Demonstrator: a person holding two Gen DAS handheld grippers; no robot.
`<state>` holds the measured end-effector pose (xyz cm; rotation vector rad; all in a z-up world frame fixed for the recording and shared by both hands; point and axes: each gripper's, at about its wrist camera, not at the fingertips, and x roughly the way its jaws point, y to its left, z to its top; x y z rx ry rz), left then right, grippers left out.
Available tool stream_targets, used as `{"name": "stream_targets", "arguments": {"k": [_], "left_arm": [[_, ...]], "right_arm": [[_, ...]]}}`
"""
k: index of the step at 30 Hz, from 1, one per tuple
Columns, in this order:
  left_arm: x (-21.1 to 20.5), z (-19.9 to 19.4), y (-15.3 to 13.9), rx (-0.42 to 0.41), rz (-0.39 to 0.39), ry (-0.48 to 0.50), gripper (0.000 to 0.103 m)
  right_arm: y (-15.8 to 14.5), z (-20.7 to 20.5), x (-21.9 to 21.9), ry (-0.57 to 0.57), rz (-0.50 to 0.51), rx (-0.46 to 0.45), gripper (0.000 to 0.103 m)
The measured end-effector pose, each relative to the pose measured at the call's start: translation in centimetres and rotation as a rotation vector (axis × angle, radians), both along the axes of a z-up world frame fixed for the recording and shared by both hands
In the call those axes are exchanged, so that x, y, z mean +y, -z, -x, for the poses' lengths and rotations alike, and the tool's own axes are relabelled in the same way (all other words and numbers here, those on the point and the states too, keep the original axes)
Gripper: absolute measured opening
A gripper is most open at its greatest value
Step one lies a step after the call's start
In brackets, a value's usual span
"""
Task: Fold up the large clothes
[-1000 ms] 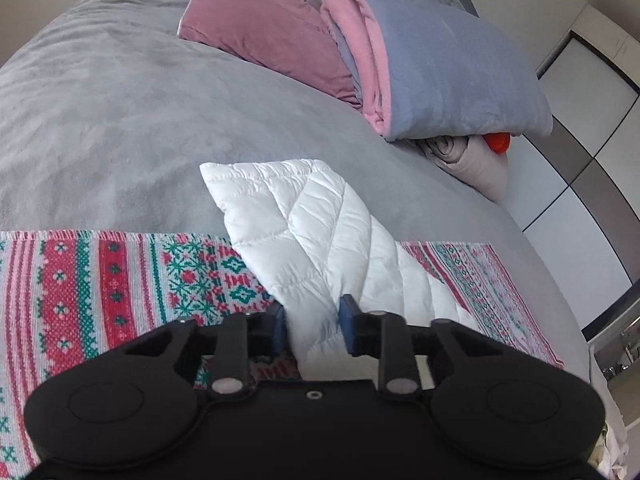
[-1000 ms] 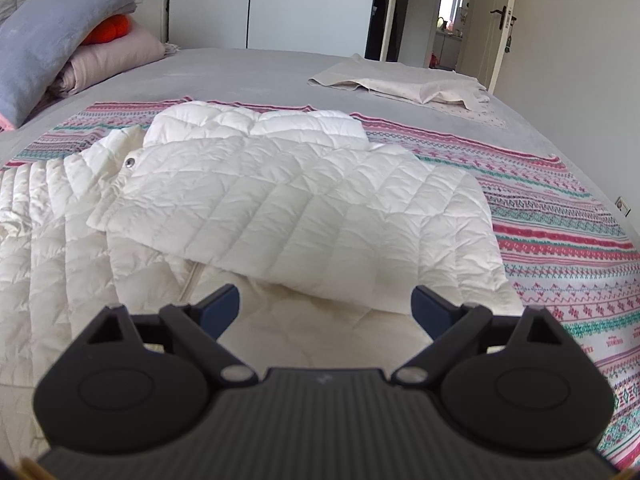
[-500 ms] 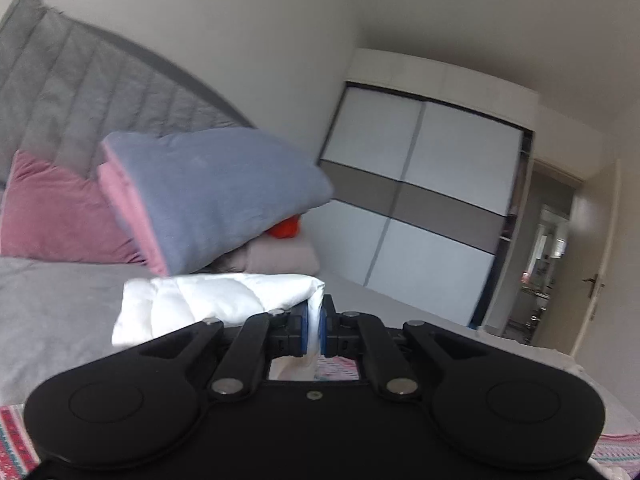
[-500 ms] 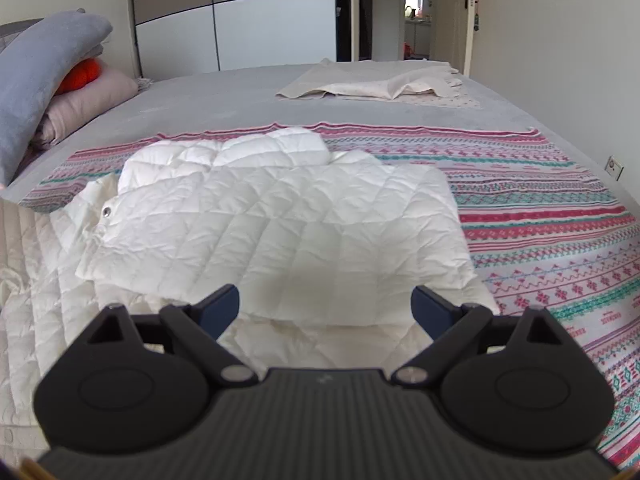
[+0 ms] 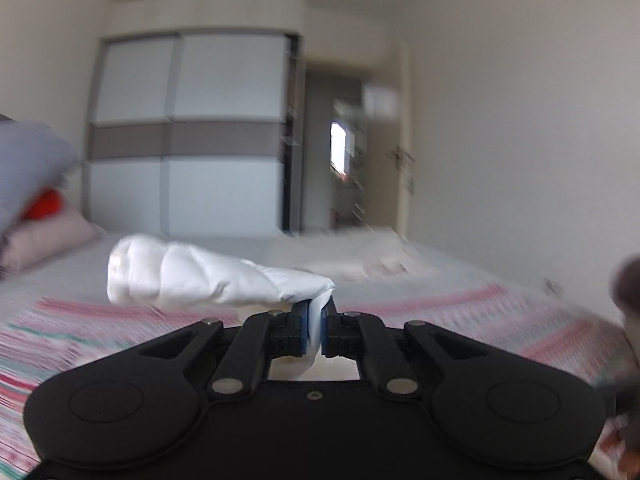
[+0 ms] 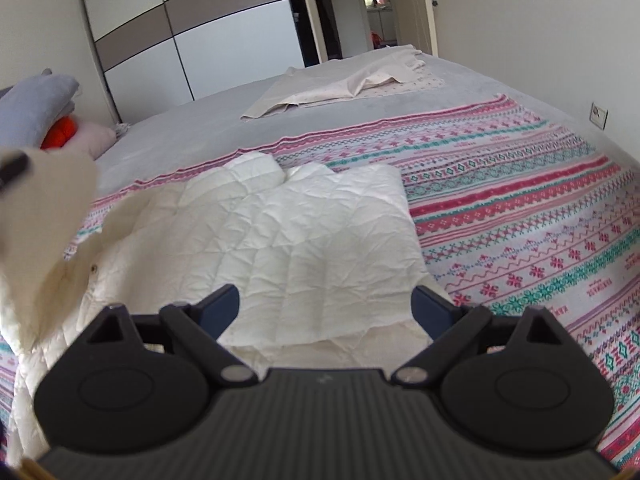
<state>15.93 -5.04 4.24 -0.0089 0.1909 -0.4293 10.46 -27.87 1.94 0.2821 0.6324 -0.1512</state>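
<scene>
A white quilted jacket [image 6: 312, 240] lies partly folded on a patterned pink and green blanket [image 6: 540, 208] on the bed. My left gripper [image 5: 318, 328] is shut on the jacket's sleeve [image 5: 200, 276] and holds it lifted above the bed; the view is blurred. The raised sleeve shows at the left edge of the right wrist view [image 6: 44, 216]. My right gripper [image 6: 326, 306] is open and empty, hovering over the near edge of the folded jacket.
A beige garment [image 6: 340, 84] lies on the grey bedspread [image 6: 192, 132] at the far side. Stacked pillows and a grey blanket [image 6: 36, 108] sit at the far left. A wardrobe [image 6: 192, 36] and a doorway [image 6: 376, 4] stand beyond the bed.
My left gripper closed on the sleeve, lifted it off the bed and swung it to the right. My right gripper stayed open and shifted slightly over the jacket.
</scene>
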Motion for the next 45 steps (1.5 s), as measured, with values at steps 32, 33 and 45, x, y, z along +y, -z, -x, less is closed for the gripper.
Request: {"name": "stream_targets", "arguments": {"k": [32,33,45], "left_arm": [[13.8,-0.9,7.9,0.36,-0.053,-0.166,0.039],[14.3,-1.4,8.7,0.401,-0.065,-0.18,0.035],[14.4,3.4,5.3,0.391,-0.015,-0.175,0.053]], "right_arm": [[4.7,-3.3,1.5,-0.147,-0.053,0.006,0.031],[5.3,-3.6,1.5,-0.142,-0.062,0.023,0.031],[3.2,-0.1,2.8,-0.13,-0.074,0.049,0.06]]}}
